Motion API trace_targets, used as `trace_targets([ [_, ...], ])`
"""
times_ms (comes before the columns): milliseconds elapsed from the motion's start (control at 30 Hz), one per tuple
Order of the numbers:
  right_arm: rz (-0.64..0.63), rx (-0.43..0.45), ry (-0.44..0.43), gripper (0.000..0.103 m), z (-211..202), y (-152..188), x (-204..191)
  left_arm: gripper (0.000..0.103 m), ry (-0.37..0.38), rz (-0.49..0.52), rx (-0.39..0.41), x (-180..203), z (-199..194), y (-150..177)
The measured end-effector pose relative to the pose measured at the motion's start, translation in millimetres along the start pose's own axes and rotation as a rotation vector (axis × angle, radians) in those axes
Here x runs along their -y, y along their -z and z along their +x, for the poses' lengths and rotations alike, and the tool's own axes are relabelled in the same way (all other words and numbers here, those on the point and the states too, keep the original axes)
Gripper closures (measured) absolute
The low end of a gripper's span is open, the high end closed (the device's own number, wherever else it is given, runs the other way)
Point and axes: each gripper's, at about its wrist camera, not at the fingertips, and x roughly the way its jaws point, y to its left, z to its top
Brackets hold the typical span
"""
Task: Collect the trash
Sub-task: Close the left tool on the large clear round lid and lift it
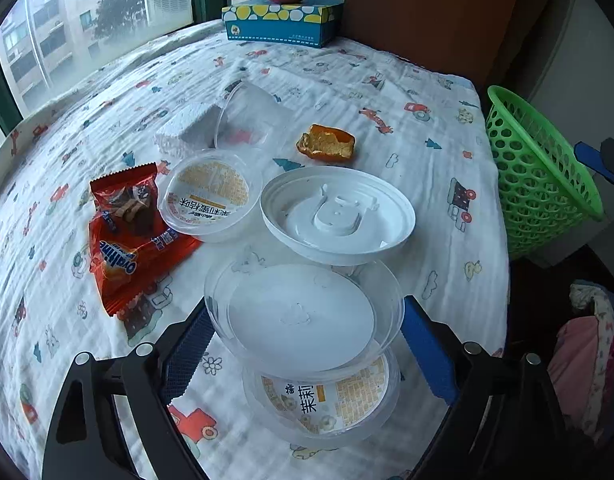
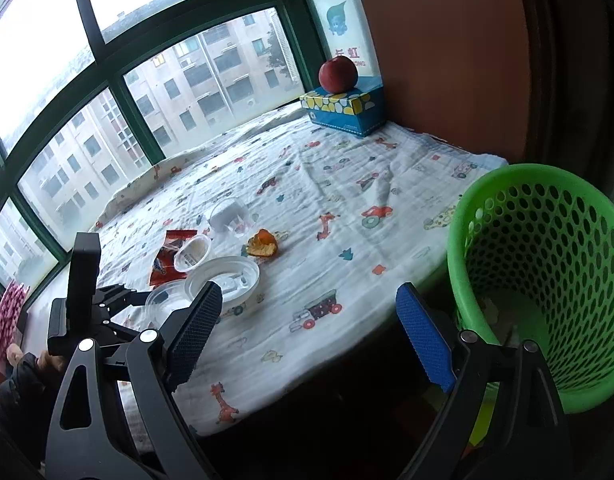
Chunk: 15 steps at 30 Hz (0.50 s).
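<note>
**Operator:** Left gripper (image 1: 303,344) is what I'm steering now; its jaws are spread wide and straddle the clear plastic cup (image 1: 307,320), which lies near the front edge of the cloth-covered table (image 1: 407,80). The blue pads (image 1: 425,344) sit at the rim's two sides, and I can't tell whether they touch it.

**Spotter:** How will it handle?

**Operator:** Light, thin-walled and slick, I'd judge. Squeeze hard and it will buckle or pop out sideways. I'd take it across the rim, where the plastic is stiffest, and close gently.

**Spotter:** And the other hand?

**Operator:** Right gripper (image 2: 311,332) is spread too, with nothing between the fingers, hanging off the table edge beside the green basket (image 2: 547,280).

**Spotter:** What else is left?

**Operator:** White lid (image 1: 337,216) touching the cup's far rim, a small labelled tub (image 1: 209,196), a red snack wrapper (image 1: 127,236), an orange peel (image 1: 327,144). The wrapper is floppy; pinch that flat.
</note>
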Motion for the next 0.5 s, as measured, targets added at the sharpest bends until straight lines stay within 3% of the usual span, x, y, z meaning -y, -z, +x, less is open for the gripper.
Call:
trace_targets([
  [500,-0.013,-0.022,-0.038,0.015,12.9,0.7,-12.6,0.016,-0.013,-0.045,0.068,-13.1,-41.0,15.8],
])
